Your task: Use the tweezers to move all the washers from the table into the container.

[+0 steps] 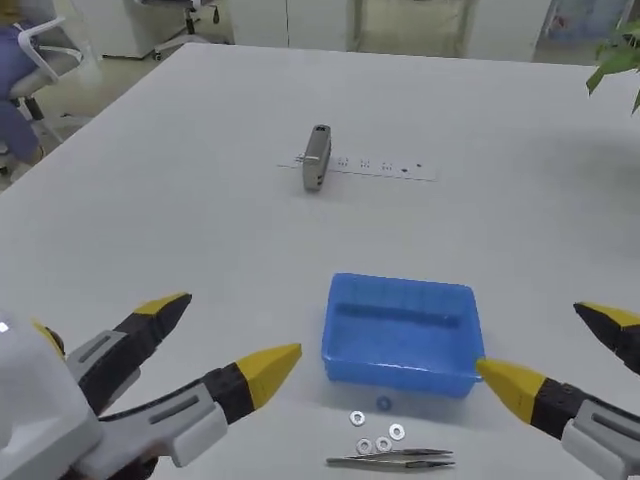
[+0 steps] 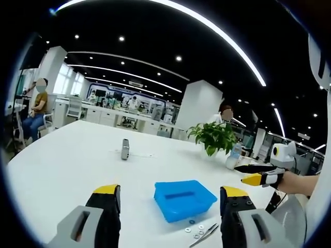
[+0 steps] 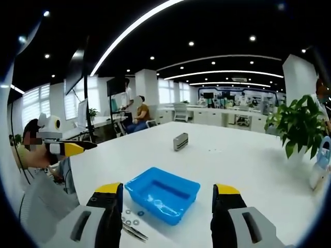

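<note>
A blue container (image 1: pixel 401 333) stands on the white table (image 1: pixel 300 240), seen too as the blue container (image 2: pixel 184 199) and the blue container (image 3: pixel 162 194). Several small washers (image 1: pixel 378 430) lie just in front of it, with metal tweezers (image 1: pixel 392 459) lying flat beside them. The washers (image 2: pixel 195 229) and tweezers (image 2: pixel 206 233) show between the left jaws; washers (image 3: pixel 133 216) and tweezers (image 3: pixel 135 232) sit low left in the right gripper view. My left gripper (image 1: pixel 235 335) hovers open left of the container. My right gripper (image 1: pixel 545 345) hovers open at its right. Neither holds anything.
A grey metal block (image 1: pixel 316 156) rests on a white power strip (image 1: pixel 375 167) further back on the table. A potted plant (image 2: pixel 213 138) stands at the far right edge. People sit at desks beyond the table. Wide bare tabletop surrounds the container.
</note>
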`<state>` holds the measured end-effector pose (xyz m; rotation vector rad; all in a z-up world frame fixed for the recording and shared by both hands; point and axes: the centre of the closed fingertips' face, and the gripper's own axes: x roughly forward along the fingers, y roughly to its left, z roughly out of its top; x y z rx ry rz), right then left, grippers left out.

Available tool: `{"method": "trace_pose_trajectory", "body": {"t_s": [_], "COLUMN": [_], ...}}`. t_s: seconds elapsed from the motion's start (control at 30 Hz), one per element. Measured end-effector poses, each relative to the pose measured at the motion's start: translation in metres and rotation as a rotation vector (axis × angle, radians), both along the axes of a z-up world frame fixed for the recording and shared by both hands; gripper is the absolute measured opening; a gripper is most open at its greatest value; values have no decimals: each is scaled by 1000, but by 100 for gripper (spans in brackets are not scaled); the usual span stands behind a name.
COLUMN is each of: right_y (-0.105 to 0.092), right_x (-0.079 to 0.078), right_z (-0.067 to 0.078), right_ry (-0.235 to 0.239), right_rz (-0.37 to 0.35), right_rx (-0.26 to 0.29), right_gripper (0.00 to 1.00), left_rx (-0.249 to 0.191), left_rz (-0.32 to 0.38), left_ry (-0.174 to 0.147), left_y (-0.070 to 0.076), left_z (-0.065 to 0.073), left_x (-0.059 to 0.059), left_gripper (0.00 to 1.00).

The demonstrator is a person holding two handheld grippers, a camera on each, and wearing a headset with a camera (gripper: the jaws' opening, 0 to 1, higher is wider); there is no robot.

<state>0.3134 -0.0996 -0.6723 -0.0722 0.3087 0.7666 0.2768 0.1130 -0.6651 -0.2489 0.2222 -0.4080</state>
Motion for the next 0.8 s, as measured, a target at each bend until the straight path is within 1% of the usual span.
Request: {"method": "trace_pose_trajectory", "body": {"t_s": [0.2, 0.3, 0.4, 0.43, 0.47, 0.5, 0.53, 0.57, 0.6, 0.63, 0.67, 0.7, 0.73, 0.8], "right_y": [-2, -2, -3, -2, -2, -2, -3, -2, -1, 1, 3, 4, 7, 10], "right_x": [1, 1, 3, 3, 1, 1, 3, 2, 0, -2, -4, -5, -8, -12], "right_z": [-9, -13, -17, -22, -27, -31, -33, -38, -41, -45, -48, -51, -56, -62], "right_ry": [28, 37, 50, 76, 113, 133, 128, 135, 146, 151, 153, 156, 160, 162], "right_rz": [-10, -11, -11, -10, -5, -5, -4, 8, 27, 54, 76, 95, 125, 170], "right_rx": [-1, 2, 1, 1, -1, -9, -20, -39, -52, -65, -78, -92, -111, -138], "right_gripper": [68, 68, 69, 68, 68, 67, 66, 65, 62, 58, 55, 51, 49, 42], "left_rx": [6, 24, 29, 36, 45, 64, 84, 114, 142, 192, 224, 247, 281, 312], "left_rz": [-7, -16, -27, -35, -41, -53, -71, -124, -167, -219, -257, -297, -351, -423], "left_ry": [16, 18, 25, 34, 44, 58, 71, 98, 114, 137, 153, 168, 186, 207], "left_y": [-1, -2, -4, -5, -5, -6, -8, -13, -17, -20, -23, -26, -31, -39], "left_z": [-5, -6, -9, -12, -15, -20, -25, -34, -40, -50, -56, -62, -69, -78], "left_x": [4, 5, 7, 7, 8, 8, 7, 4, 1, -2, -5, -8, -12, -16], "left_gripper": [80, 79, 78, 78, 78, 78, 75, 72, 68, 65, 62, 58, 55, 50]}}
